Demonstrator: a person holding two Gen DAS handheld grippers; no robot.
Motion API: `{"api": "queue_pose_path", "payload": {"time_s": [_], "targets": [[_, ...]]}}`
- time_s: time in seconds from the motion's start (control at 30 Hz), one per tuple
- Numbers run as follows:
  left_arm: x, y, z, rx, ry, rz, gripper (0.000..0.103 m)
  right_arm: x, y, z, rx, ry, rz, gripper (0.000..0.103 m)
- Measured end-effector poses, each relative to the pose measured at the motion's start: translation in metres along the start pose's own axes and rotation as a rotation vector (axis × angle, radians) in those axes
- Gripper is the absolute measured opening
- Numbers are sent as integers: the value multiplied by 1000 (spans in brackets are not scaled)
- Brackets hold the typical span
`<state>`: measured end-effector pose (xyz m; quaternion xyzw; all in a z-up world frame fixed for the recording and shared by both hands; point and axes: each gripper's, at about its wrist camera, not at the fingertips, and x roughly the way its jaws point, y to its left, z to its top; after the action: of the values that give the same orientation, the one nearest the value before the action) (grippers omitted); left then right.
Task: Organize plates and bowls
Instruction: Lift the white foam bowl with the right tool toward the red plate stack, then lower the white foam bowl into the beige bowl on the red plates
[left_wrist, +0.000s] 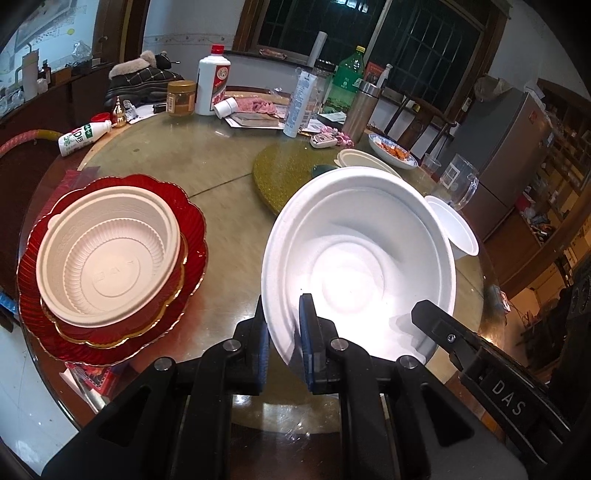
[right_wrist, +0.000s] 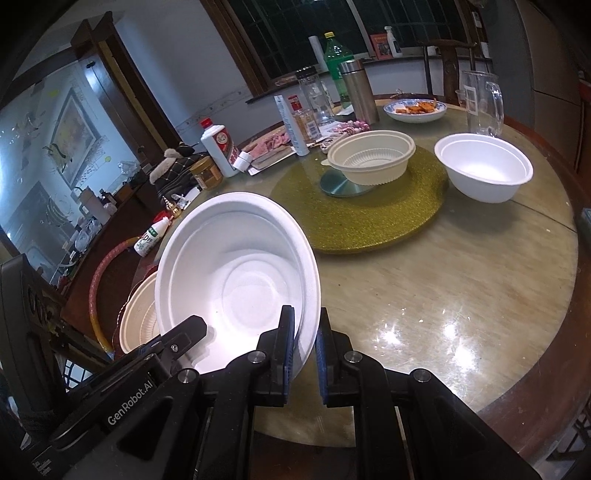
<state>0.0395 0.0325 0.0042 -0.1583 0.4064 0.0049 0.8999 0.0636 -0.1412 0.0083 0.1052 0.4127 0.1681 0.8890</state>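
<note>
Back of the table (right_wrist: 461, 277) is pretty cluttered: a white liquor bottle (left_wrist: 213, 83) with a red cap, a jar (left_wrist: 181, 98) right beside it, a green soda bottle (left_wrist: 345, 79), a steel thermos (left_wrist: 360, 110) and a clear glass pitcher (right_wrist: 482, 103). A small white bottle (left_wrist: 83, 134) lies on its side near the left edge, next to a pink hose (left_wrist: 22, 140).

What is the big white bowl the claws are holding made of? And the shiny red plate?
The big white bowl looks like foam or pressed pulp: matte, slightly grainy, with a thin rim. The left claw and right claw both pinch it. The red plate looks like glossy plastic, maybe glass: ribbed, see-through red, gold scalloped edge.
</note>
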Motion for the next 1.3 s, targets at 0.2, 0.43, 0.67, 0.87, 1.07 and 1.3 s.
{"api": "queue_pose_path", "payload": {"time_s": [0.2, 0.43, 0.67, 0.87, 1.07, 1.3], "targets": [[-16, 7, 2, -9, -41, 12, 12, -4, 14, 1, -27, -19, 24, 10], [-32, 20, 6, -29, -82, 37, 12, -2, 32, 6, -56, -27, 69, 10], [-57, 44, 12, -68, -153, 78, 12, -2, 67, 12, -119, -43, 126, 11], [-65, 70, 15, -112, -166, 124, 12, 11, 96, 13, -166, -19, 165, 11], [-66, 95, 14, -158, -163, 181, 13, 31, 124, 13, -206, 27, 198, 11], [-64, 117, 12, -196, -150, 209, 13, 50, 145, 7, -237, 70, 210, 11]]}}
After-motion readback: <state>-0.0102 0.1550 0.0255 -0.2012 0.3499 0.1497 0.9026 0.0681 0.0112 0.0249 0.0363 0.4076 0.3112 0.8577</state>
